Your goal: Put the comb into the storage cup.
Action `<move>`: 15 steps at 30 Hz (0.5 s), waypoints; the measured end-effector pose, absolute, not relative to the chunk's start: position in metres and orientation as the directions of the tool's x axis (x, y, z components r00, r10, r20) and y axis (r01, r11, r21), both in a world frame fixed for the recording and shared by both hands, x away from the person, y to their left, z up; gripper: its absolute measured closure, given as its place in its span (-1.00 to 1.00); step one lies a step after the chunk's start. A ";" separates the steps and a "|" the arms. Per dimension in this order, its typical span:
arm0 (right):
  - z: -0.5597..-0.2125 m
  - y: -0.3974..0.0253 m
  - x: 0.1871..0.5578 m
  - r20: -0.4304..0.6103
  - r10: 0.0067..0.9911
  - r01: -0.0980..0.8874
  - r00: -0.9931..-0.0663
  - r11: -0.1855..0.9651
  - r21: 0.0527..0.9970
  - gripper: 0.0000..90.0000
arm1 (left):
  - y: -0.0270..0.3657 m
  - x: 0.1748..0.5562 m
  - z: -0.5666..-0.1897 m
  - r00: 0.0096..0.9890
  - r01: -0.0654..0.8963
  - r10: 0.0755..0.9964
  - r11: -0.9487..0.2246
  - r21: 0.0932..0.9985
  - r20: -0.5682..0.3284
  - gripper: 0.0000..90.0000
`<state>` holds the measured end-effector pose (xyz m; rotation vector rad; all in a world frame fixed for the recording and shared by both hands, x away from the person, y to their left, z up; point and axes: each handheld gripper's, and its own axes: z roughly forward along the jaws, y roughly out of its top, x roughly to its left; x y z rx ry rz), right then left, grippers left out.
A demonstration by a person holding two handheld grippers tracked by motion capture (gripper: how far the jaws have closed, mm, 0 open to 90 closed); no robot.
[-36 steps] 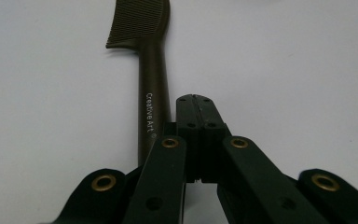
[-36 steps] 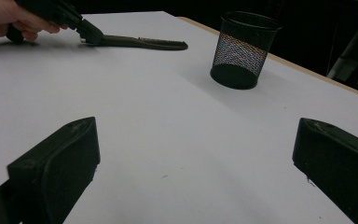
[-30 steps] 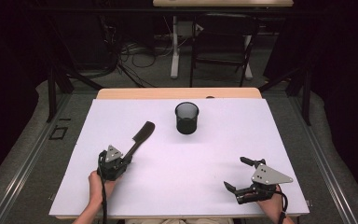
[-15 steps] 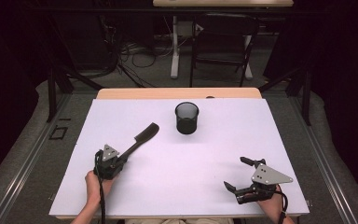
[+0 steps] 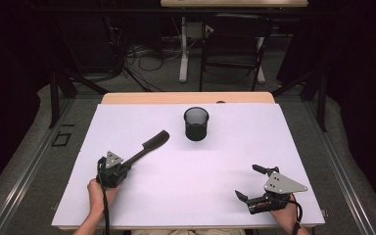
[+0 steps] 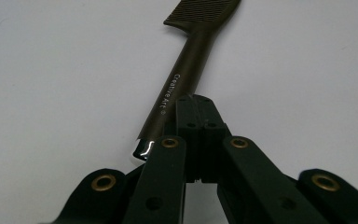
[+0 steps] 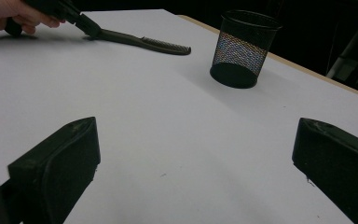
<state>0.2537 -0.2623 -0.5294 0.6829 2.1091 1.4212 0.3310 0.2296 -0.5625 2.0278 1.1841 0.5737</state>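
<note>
High view: left hand-held gripper (image 5: 126,168) clamps the comb (image 5: 149,147) handle; right hand-held gripper (image 5: 249,182) rests wide apart, holding nothing.

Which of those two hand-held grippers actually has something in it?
The left hand-held gripper: its jaws are shut on the handle of the dark comb. The right hand-held gripper rests with its jaws spread wide, nothing between them.

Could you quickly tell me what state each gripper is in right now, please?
Left gripper: closed on the handle of the black comb.
Right gripper: open, holding nothing, above the white table.
</note>
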 end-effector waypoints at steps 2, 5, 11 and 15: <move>-0.529 -0.262 0.254 -0.129 0.652 0.127 -0.747 0.330 0.935 -0.99 | 0.230 0.331 -0.563 0.479 0.562 0.878 -0.327 0.760 0.024 1.00; -0.530 -0.263 0.254 -0.125 0.653 0.131 -0.747 0.330 0.935 -0.99 | 0.231 0.331 -0.563 0.476 0.564 0.879 -0.327 0.758 0.025 1.00; -0.530 -0.262 0.254 -0.127 0.654 0.132 -0.746 0.332 0.934 -0.99 | 0.233 0.332 -0.563 0.467 0.567 0.884 -0.320 0.759 0.023 1.00; -0.530 -0.262 0.254 -0.127 0.649 0.129 -0.750 0.332 0.935 -0.99 | 0.234 0.333 -0.563 0.464 0.567 0.886 -0.319 0.759 0.025 1.00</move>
